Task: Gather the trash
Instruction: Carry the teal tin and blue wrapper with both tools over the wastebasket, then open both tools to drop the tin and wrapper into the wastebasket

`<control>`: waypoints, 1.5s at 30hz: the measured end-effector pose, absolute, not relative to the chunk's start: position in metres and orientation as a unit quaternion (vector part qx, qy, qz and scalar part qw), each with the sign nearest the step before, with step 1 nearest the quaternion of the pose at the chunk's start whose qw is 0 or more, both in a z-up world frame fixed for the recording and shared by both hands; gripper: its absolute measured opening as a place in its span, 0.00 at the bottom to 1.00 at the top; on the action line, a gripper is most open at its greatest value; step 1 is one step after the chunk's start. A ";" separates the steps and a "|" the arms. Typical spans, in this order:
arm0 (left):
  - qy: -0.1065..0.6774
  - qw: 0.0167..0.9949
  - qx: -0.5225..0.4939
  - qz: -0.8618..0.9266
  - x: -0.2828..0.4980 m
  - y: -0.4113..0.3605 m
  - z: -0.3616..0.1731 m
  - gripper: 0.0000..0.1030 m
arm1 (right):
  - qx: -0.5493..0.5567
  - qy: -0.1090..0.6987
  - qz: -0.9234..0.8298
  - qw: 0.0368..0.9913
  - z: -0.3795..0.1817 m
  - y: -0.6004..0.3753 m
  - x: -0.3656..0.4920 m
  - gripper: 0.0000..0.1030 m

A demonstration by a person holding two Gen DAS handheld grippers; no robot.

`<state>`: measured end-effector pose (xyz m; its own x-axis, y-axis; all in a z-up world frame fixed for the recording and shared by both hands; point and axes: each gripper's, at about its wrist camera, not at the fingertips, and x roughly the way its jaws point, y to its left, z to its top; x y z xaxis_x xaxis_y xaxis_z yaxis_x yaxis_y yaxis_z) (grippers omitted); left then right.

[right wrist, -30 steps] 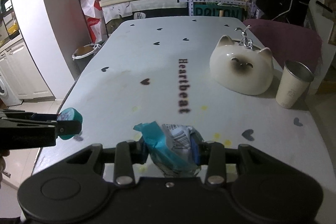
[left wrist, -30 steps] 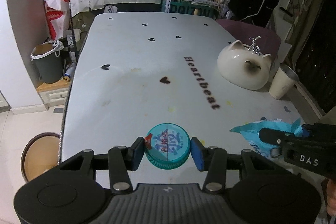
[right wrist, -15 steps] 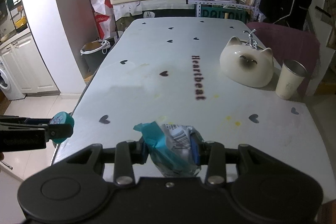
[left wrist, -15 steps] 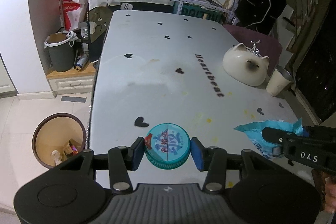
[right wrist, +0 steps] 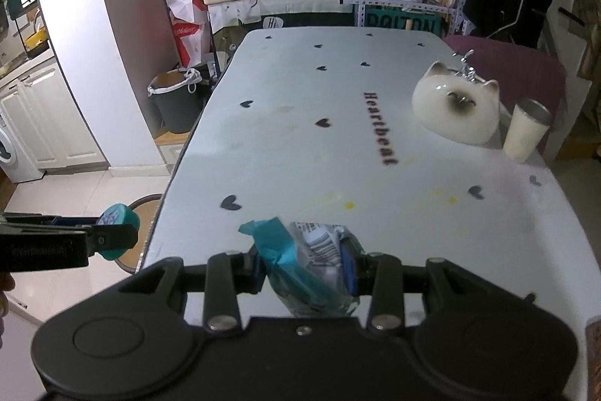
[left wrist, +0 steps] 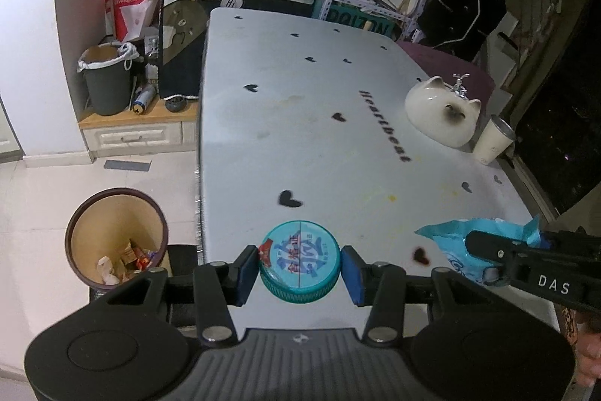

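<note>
My left gripper [left wrist: 299, 268] is shut on a round teal lid [left wrist: 299, 260] with a printed label, held above the near left corner of the white table [left wrist: 300, 138]. My right gripper [right wrist: 306, 267] is shut on a crumpled blue snack wrapper [right wrist: 300, 265]. In the left wrist view the wrapper [left wrist: 477, 237] hangs at the right in the other gripper [left wrist: 488, 262]. In the right wrist view the teal lid [right wrist: 116, 230] shows at the left, over the table's left edge. A brown-rimmed trash bin [left wrist: 114, 237] with scraps inside stands on the floor left of the table.
A white cat-shaped ceramic pot [left wrist: 443, 113] and a cream cup [left wrist: 494, 139] stand at the table's right side. A dark bucket [left wrist: 107, 81] with a white liner sits on a low cabinet at the left. Shelves and clutter fill the far wall. A purple chair [right wrist: 507, 59] stands behind the table.
Both grippers have drawn back along the table toward its near end, still holding the lid and the wrapper. The floor bin has come fully into the left wrist view.
</note>
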<state>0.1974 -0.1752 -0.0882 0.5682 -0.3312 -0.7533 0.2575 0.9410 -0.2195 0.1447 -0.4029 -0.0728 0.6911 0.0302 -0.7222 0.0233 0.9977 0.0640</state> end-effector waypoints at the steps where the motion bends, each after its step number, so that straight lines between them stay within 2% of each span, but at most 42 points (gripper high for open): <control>1: 0.435 0.884 -0.043 -0.166 0.198 -0.169 -0.089 0.47 | 0.035 0.395 0.002 0.918 -0.074 -0.397 0.145 0.38; 13: 0.456 0.875 -0.055 -0.153 0.229 -0.071 -0.103 0.47 | 0.037 0.415 0.010 0.909 -0.086 -0.302 0.177 0.38; 28: 0.486 0.864 -0.060 -0.119 0.303 0.042 -0.129 0.47 | 0.042 0.442 0.046 0.895 -0.116 -0.186 0.263 0.38; 45: 0.557 0.818 -0.124 -0.073 0.399 0.119 -0.211 0.47 | 0.051 0.516 0.075 0.852 -0.188 -0.118 0.370 0.38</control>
<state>0.3992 0.1193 -0.2112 0.3699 -0.2571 -0.8928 -0.0197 0.9585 -0.2842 0.3701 -0.1182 -0.1881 0.4553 0.1806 -0.8718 -0.0756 0.9835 0.1642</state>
